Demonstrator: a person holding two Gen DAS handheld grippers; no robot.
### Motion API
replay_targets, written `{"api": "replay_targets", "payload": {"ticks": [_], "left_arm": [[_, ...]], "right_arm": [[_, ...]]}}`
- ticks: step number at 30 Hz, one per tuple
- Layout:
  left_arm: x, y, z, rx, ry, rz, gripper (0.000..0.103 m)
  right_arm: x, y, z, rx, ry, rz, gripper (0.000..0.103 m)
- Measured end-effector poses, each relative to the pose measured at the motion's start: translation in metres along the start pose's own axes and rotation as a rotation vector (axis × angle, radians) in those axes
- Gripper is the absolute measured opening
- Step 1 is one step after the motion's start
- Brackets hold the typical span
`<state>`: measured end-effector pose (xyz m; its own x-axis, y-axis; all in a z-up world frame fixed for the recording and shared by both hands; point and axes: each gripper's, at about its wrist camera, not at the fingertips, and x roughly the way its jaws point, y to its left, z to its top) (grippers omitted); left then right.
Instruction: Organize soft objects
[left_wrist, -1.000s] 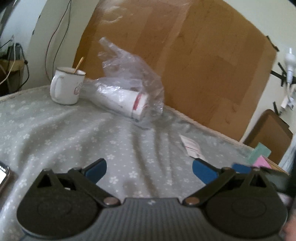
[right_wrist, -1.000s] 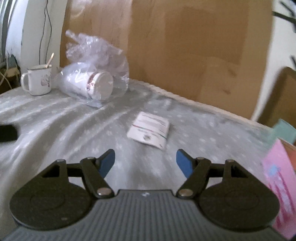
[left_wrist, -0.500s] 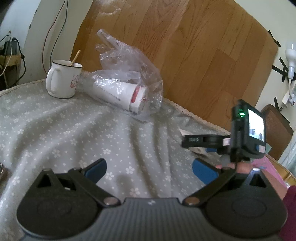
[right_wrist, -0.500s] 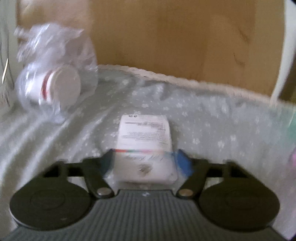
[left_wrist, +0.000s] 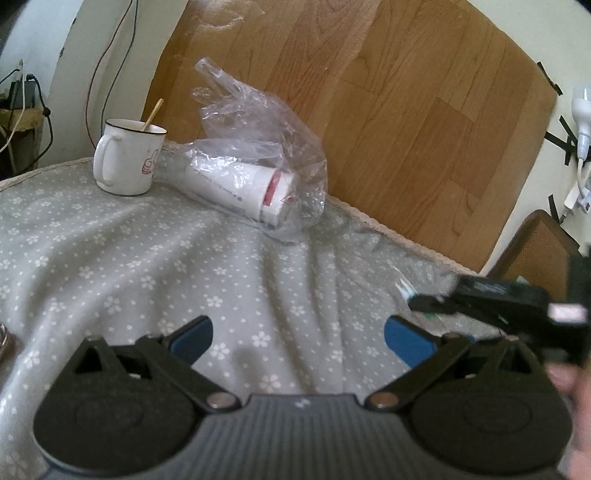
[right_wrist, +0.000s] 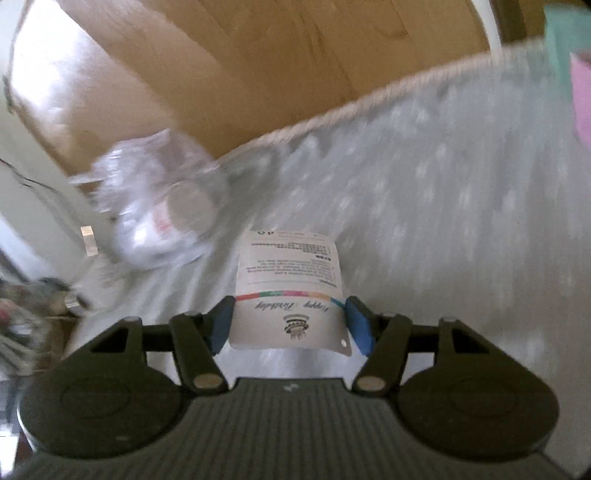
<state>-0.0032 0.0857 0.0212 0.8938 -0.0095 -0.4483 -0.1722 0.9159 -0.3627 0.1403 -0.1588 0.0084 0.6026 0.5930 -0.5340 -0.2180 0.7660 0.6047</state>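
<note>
Grey floral cloth (left_wrist: 110, 258) over tabletop, rumpled ahead of both fingers.
Clear plastic bag (left_wrist: 258, 147) with white cups, far ahead of left gripper (left_wrist: 297, 338), beside mug (left_wrist: 127, 162); probably parked awaiting sorting.
Left fingers spread wide, empty, hovering.
Right gripper (right_wrist: 291, 325) closed on flat white packet (right_wrist: 290, 291), pads pinching side edges, likely for lift.

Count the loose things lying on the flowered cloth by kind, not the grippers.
Enamel mug: 1
Clear plastic bag holding a white cup: 1
White packet, gripped by the right gripper: 1
Total: 3
</note>
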Motion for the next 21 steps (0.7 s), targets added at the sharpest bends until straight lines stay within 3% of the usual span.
{"api": "replay_targets", "payload": {"ticks": [6, 11, 17, 21], "left_arm": [[0.0, 0.004, 0.001, -0.023, 0.001, -0.005, 0.102], [0.0, 0.004, 0.001, -0.023, -0.002, -0.007, 0.102], [0.0, 0.004, 0.0, -0.019, -0.004, -0.005, 0.102], [-0.001, 0.002, 0.0, -0.009, -0.005, -0.004, 0.102]], "right_arm": [[-0.043, -0.015, -0.043, 0.192, 0.1, 0.205, 0.069], [-0.068, -0.02, -0.069, 0.29, 0.171, 0.318, 0.07], [-0.088, -0.021, -0.075, 0.257, 0.109, 0.288, 0.071], [-0.096, -0.023, -0.075, 0.206, 0.057, 0.221, 0.072]]}}
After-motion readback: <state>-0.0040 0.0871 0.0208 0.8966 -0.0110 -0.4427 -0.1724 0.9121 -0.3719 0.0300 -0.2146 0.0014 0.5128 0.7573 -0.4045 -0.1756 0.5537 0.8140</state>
